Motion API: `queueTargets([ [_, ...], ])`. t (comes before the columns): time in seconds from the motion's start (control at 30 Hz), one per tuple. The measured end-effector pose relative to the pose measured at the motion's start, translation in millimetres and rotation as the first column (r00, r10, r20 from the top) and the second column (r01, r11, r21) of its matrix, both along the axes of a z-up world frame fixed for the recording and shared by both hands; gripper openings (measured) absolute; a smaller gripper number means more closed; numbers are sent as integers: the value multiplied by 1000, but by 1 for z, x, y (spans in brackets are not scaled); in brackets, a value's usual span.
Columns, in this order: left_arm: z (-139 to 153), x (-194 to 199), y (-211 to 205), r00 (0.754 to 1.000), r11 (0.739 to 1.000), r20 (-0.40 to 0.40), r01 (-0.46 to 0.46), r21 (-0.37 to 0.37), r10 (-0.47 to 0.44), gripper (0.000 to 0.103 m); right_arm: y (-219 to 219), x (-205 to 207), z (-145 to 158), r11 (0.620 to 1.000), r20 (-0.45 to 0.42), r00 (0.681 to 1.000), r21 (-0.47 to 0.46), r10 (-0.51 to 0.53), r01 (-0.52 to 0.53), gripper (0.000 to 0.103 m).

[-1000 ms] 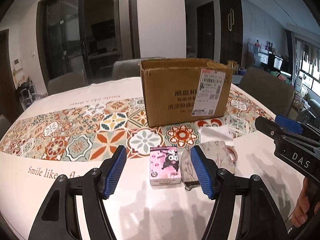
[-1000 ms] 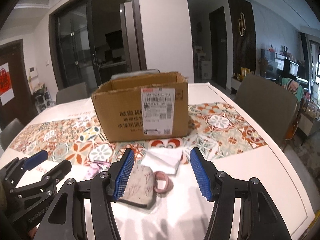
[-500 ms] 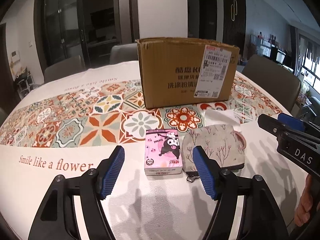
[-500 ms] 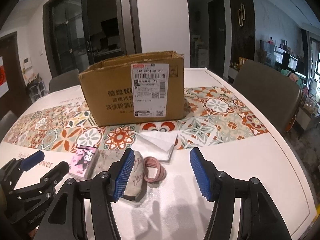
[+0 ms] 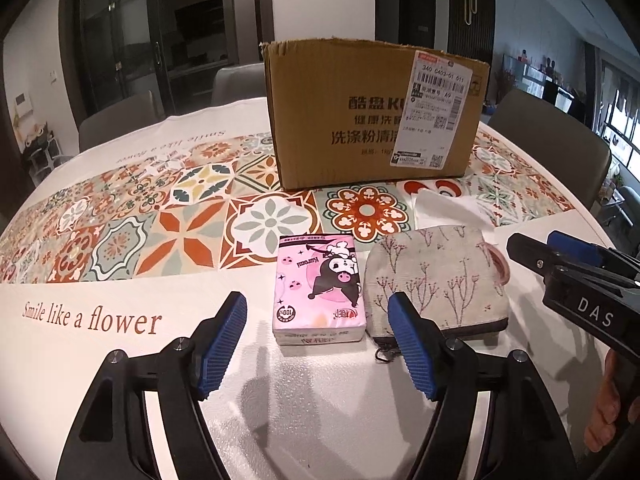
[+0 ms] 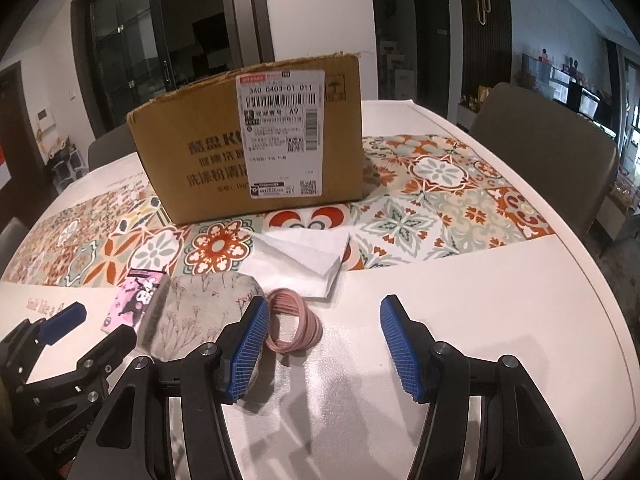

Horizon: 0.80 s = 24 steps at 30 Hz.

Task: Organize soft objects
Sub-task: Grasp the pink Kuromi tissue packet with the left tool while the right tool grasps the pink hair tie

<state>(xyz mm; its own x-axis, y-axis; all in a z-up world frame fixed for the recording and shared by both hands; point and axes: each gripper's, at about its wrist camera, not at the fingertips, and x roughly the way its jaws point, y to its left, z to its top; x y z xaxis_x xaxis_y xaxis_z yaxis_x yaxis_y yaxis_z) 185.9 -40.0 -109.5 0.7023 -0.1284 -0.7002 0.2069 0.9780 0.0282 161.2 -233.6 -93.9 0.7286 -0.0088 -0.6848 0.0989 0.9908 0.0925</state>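
Both grippers have drawn back and lower since a second ago, so the goods that sat between or behind their pads now lie ahead of them. On the table (image 5: pixel 328 408) I count one cardboard box (image 5: pixel 372 116), one pink tissue pack (image 5: pixel 318 292), one floral fabric pouch (image 5: pixel 434 276), one folded white tissue (image 6: pixel 300 260) and a single bunch of pink hair ties (image 6: pixel 294 322). Pack and pouch lie side by side, the hair ties just right of the pouch, the tissue between them and the box. Left gripper (image 5: pixel 318 352) gapes wide, holding nothing; right gripper (image 6: pixel 320 350) likewise spread, its left pad (image 6: pixel 248 346) overlapping the pouch's edge in its view.
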Motion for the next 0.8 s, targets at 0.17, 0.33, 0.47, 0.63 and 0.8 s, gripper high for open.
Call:
queueTargets([
  [0.17,-5,6,-1,1000,1000,-10,1,6,-1,72,1,11,-11,1000,-33,999,2,9,-9,59],
  [0.33,-12,13,-2,999,1000,-32,-2,6,2,72,-1,17,-20,1000,-69,998,12,11,-10,54],
  [0.47,-15,17,0,998,1000,-58,-4,-12,3,72,2,22,-24,1000,-84,996,3,15,-15,46],
  [0.63,-19,21,3,996,1000,-88,-16,-19,14,64,6,25,-29,1000,-102,994,7,31,-31,32],
  [0.8,-19,20,4,996,999,-93,-13,-29,10,52,9,24,-29,999,-108,993,9,41,-40,16],
])
